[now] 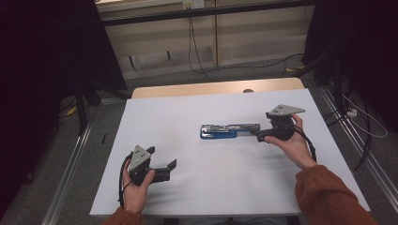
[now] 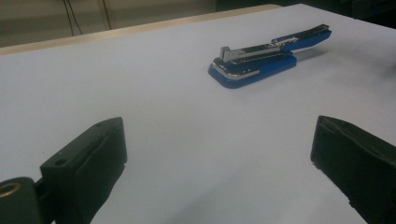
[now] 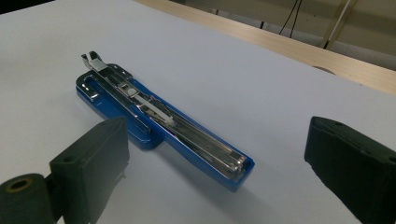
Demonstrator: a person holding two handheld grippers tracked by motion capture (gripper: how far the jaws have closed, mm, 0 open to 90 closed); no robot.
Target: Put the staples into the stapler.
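A white table stands in a dim room, with a wooden edge along its far side and cables on the floor behind. Near the front left, the left gripper rests on the bare surface, its jaws spread apart and holding nothing. Well ahead of it and to its right lies one blue stapler, swung fully open so the silver metal staple channel faces up along its length. The right gripper sits just at the stapler's right end, jaws apart, the end between them but unclamped. Two grippers, one stapler.
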